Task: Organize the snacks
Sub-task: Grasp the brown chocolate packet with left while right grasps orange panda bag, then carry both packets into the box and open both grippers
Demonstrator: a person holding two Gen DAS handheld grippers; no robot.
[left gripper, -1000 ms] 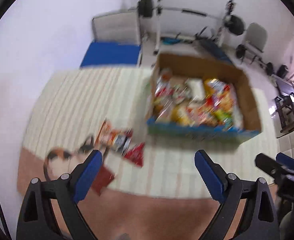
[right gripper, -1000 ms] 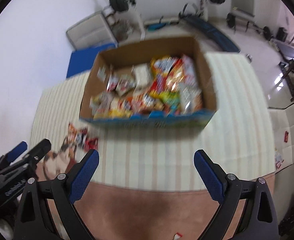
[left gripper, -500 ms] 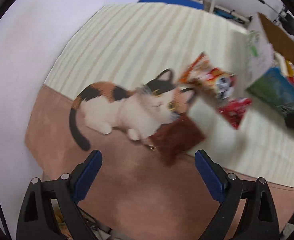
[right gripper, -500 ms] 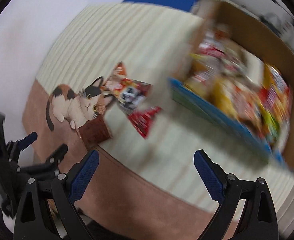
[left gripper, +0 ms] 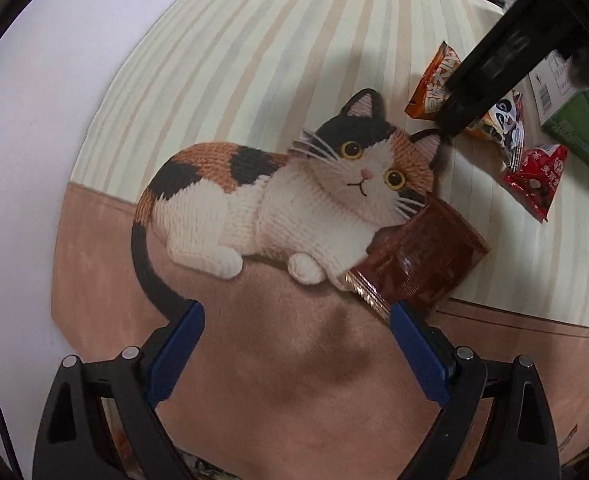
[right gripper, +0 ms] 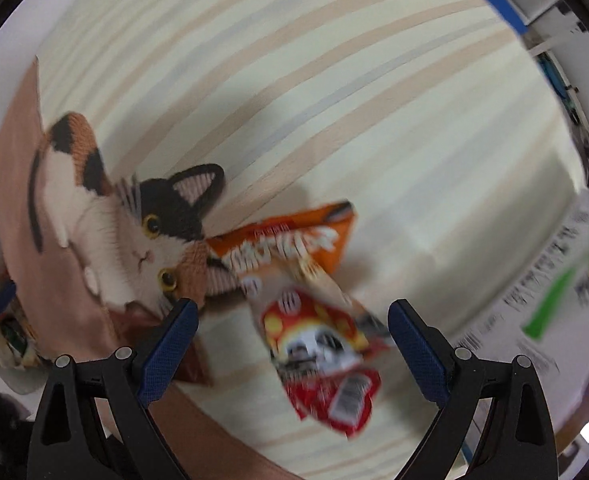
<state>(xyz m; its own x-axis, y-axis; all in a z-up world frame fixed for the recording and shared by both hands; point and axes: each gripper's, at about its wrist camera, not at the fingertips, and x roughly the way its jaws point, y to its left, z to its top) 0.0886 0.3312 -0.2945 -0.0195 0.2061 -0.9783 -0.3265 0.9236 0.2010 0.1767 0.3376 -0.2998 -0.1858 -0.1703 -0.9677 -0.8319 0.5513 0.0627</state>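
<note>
Several loose snack packets lie on a rug printed with a calico cat [left gripper: 294,188]. A brown packet [left gripper: 414,264] lies by the cat's cheek, just beyond the right finger of my open left gripper [left gripper: 296,320], which points down at the rug and holds nothing. An orange packet [right gripper: 290,240], a panda-print packet [right gripper: 314,328] and a red packet [right gripper: 334,396] lie in a row. My right gripper [right gripper: 292,312] hangs open over them, apart from them. In the left wrist view the right gripper [left gripper: 494,60] shows as a black bar above the orange packet [left gripper: 434,84].
The printed side wall of the snack box [right gripper: 554,280] stands to the right of the packets, and its corner [left gripper: 574,128] shows in the left wrist view. The striped rug [left gripper: 254,60] stretches beyond the cat. White floor [left gripper: 22,160] borders the rug at left.
Both grippers have dropped and tipped down from facing the full box to facing the loose packets on the rug. The right gripper has rolled and closed in on the orange and red packets.
</note>
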